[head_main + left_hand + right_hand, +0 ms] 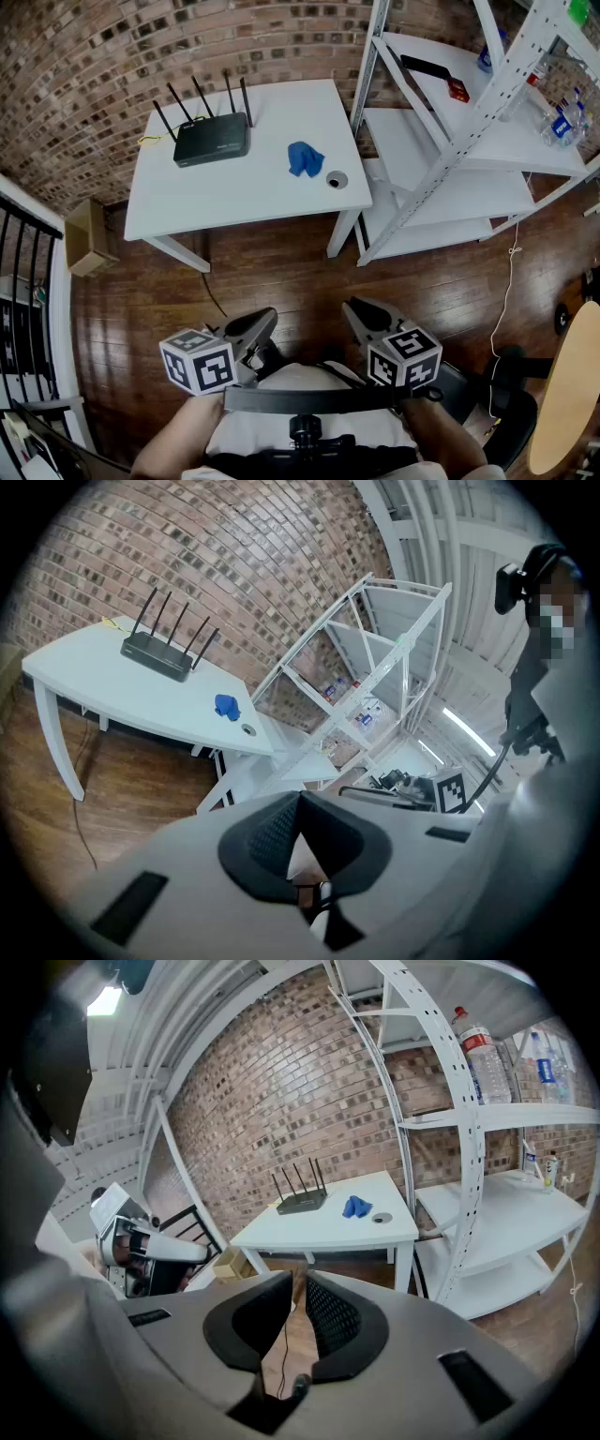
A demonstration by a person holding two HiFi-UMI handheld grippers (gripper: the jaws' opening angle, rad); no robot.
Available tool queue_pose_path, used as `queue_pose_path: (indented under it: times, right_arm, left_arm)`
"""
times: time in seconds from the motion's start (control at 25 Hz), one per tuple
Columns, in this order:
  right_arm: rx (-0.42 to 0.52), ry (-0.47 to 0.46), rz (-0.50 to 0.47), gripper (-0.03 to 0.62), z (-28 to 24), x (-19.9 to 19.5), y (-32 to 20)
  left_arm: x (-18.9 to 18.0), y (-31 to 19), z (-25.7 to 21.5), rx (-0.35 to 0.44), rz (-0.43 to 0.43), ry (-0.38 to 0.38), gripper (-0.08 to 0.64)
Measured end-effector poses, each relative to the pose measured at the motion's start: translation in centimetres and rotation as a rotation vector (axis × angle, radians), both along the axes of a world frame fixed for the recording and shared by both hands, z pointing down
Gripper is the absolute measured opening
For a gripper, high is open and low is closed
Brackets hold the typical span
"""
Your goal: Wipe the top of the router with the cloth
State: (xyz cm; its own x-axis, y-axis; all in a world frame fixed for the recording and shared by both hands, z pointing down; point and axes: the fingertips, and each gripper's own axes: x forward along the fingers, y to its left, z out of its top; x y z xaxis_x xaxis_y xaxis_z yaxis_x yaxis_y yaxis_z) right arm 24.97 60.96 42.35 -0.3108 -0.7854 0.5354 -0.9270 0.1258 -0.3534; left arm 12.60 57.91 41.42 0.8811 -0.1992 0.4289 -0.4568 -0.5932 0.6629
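Note:
A black router (pixel 211 139) with several upright antennas stands at the back left of the white table (pixel 234 199). A crumpled blue cloth (pixel 305 159) lies on the table to its right, well apart from it. Both grippers are held close to the person's body, far from the table, over the wooden floor. My left gripper (pixel 267 320) is shut with nothing in it, and my right gripper (pixel 352 308) is shut and empty too. The left gripper view shows the router (pixel 155 655) and cloth (pixel 226 706) far off; the right gripper view shows the router (pixel 302 1202) and cloth (pixel 355 1207) likewise.
A small round metal object (pixel 337 179) lies near the table's right front corner, beside the cloth. A white shelving rack (pixel 450 141) with bottles stands right of the table. A cardboard box (pixel 86 234) and black railing (pixel 19 281) are left; a round wooden tabletop (pixel 572 394) is at the right.

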Motion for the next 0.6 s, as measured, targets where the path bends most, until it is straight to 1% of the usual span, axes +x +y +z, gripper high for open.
queue_pose_path:
  times: [0.6]
  right_arm:
    - [-0.002, -0.013, 0.001, 0.054, 0.21, 0.23, -0.02]
  left_arm:
    - [0.28, 0.03, 0.05, 0.006, 0.004, -0.005, 0.026]
